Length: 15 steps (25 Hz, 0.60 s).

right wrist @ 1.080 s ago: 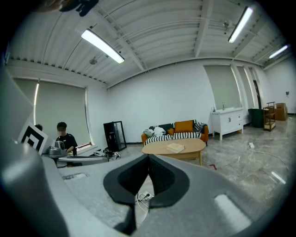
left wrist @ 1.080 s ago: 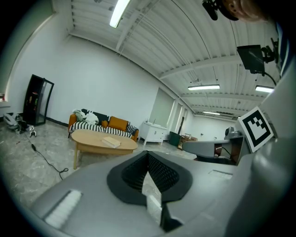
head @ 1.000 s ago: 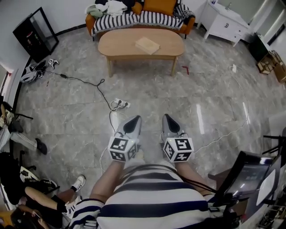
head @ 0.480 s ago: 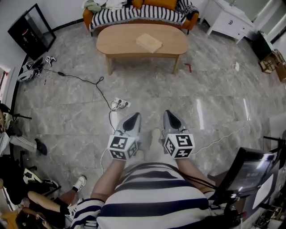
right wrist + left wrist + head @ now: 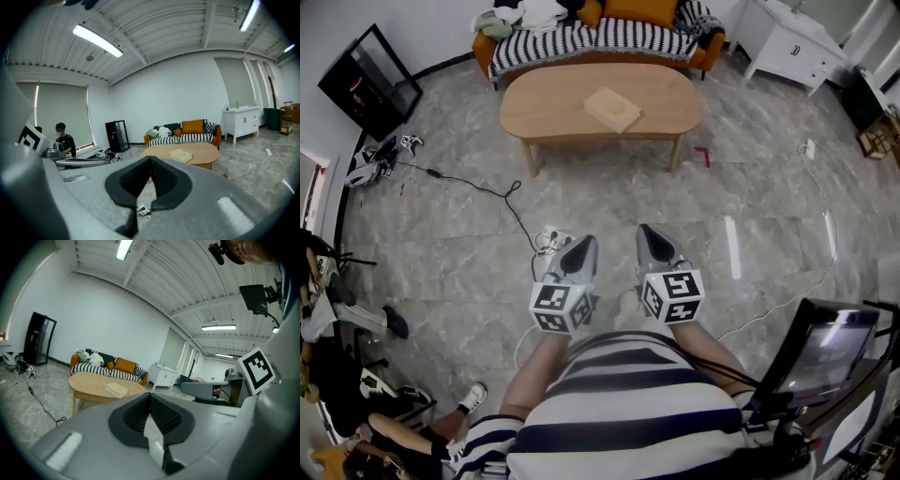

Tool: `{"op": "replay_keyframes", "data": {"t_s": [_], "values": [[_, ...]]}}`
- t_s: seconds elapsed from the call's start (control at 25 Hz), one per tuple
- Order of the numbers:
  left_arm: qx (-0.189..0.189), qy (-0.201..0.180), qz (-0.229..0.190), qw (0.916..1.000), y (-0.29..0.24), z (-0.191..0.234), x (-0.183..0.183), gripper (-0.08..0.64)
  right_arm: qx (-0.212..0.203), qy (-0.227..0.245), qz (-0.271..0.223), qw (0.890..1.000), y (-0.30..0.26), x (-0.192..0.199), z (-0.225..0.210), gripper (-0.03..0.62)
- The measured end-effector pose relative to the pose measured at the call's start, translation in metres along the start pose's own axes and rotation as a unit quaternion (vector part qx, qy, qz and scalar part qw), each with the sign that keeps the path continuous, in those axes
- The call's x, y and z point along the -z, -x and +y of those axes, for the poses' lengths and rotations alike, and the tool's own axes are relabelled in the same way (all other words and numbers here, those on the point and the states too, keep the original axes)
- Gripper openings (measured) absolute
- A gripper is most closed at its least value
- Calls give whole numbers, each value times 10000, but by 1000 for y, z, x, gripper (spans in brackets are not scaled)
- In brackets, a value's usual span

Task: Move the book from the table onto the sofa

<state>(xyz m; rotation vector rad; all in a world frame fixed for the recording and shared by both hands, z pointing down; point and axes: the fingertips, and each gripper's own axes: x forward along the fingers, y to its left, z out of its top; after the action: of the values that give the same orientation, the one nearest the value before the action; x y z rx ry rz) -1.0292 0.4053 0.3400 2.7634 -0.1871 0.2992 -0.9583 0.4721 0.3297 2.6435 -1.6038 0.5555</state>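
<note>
"So, where is the book [image 5: 613,109] lying?"

"It is lying flat near the middle of the table [image 5: 553,103], a thin pale rectangle turned a little askew. The table is showing a smooth light-wood top, long with rounded ends, on plain wooden legs. Just behind it the sofa [image 5: 609,36] is running along the wall: orange, with a black-and-white striped throw draped over it and crumpled clothes piling up at its left end."

"And the grippers?"

"Both are hanging low in front of the striped shirt [image 5: 628,412], well short of the table. The left gripper [image 5: 580,248] is pressing its ribbed black pads together on nothing, and the right gripper [image 5: 650,236] is doing the same."

"Is anything lying in the way?"

"Glossy grey marbled floor [image 5: 469,253] is lying open between the grippers and the table. A black cable [image 5: 502,192] is snaking across it to a white power strip [image 5: 553,239] just ahead of the left gripper, and a thin white cord [image 5: 787,300] is trailing on the right."

"What is getting cut off?"

"The top edge is clipping the sofa's back. A white cabinet [image 5: 792,52] is running out at the top right, a monitor [image 5: 820,352] is poking in at the lower right, and a seated person [image 5: 412,431] at the lower left is showing only legs and shoes. I cannot make out what the clothes are."
</note>
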Motion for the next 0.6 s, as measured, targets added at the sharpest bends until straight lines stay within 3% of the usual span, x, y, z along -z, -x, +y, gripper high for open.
{"op": "replay_keyframes", "data": {"t_s": [0.4, 0.6], "values": [[-306, -10, -168, 9994, -73, -4, -21, 2, -246, 104, -45, 9996, -40, -30, -59, -6], [-343, 0, -24, 9994, -92, -11, -17, 2, -228, -22, 5, 9997, -46, -32, -83, -6]]}}
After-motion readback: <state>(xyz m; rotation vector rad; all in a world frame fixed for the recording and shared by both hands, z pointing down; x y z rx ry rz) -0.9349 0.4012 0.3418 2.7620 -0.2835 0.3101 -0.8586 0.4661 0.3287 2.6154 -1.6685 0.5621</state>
